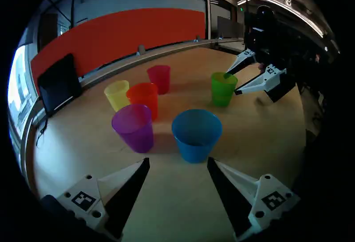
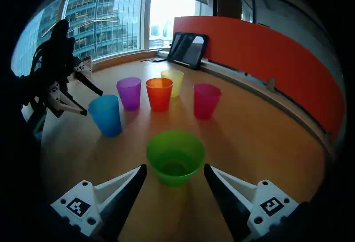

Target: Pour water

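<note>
- Right hand-held gripper (image 2: 174, 167) wide open, empty; green cup (image 2: 175, 155) upright, straight ahead between its fingers, not gripped.
- Left hand-held gripper (image 1: 178, 159) wide open, empty; blue cup (image 1: 196, 135) just ahead.

Bare table (image 2: 266, 153) around the green cup (image 2: 175, 156); purple cup (image 2: 129, 92), orange cup (image 2: 159, 93) and yellow cup (image 2: 174, 81) in a tight knot beyond.

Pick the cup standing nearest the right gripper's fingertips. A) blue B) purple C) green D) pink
C: in the right gripper view the green cup stands just ahead of the right gripper, centred between its spread fingertips, while the other cups stand farther back.
</note>
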Demonstrator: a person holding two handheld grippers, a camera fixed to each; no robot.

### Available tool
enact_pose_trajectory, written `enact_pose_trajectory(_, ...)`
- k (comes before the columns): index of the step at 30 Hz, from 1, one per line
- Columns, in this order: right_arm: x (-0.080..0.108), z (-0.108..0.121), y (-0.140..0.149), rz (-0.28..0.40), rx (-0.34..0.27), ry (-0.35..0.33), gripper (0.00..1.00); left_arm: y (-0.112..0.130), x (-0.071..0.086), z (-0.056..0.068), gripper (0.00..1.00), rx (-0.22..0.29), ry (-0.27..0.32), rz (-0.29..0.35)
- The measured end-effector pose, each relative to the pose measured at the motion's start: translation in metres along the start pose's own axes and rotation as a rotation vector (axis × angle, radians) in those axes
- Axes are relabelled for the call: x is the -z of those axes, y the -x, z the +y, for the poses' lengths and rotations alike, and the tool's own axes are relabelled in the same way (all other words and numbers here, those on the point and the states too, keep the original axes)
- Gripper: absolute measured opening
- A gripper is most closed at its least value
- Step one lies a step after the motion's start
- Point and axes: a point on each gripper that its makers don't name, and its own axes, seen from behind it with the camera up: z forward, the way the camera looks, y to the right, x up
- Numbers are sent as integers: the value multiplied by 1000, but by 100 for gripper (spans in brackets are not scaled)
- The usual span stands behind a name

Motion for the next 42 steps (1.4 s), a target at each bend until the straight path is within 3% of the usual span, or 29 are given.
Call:
enact_pose_trajectory(9, 19, 3, 6, 13, -17, 45, 100, 4, 16, -22, 97, 32, -75, 11)
enact_pose_trajectory(20, 43, 7, 6, 56, -50, 121, 100, 2, 33, -46, 97, 96, -185, 72)
enact_pose_trajectory(30, 62, 20, -3, 119, -91, 204, 100, 0, 46, -74, 97, 160, -300, 145)
enact_pose_trajectory(36, 73, 30, -12, 179, -127, 264, 100, -9, 57, -94, 97, 201, -380, 228)
enact_pose_trajectory(42, 81, 41, -21, 236, -145, 340, 100, -16, 66, -110, 97, 212, -457, 281)
